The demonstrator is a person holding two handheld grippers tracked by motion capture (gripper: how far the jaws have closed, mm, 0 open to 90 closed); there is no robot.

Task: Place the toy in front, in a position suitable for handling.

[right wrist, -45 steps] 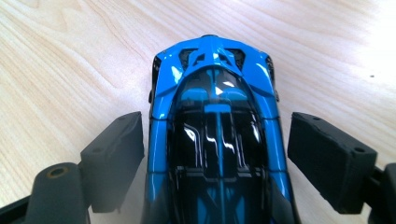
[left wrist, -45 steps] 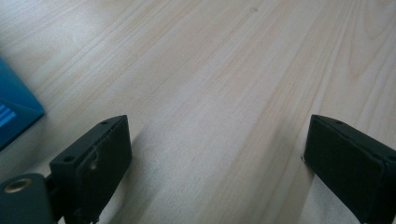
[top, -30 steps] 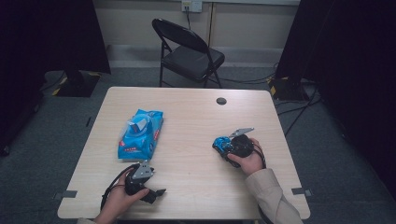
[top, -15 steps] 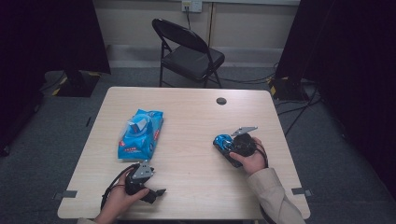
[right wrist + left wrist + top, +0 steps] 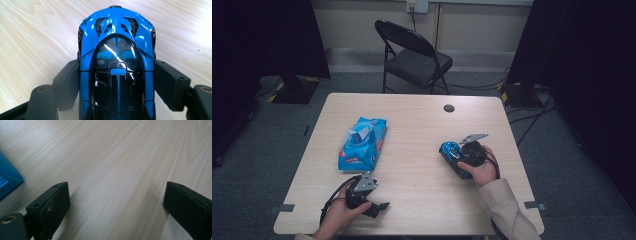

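Over on the right side of the bench, the blue toy car sits squarely between the jaws of the right gripper. Both black pads press flat against its flanks about halfway along the body, so it is clamped, with its far end sticking out past the jaw tips above the wood. The left gripper rests near the front edge, its jaws spread wide over bare wood with nothing between them. A blue packet lies just beyond it, well apart from the car.
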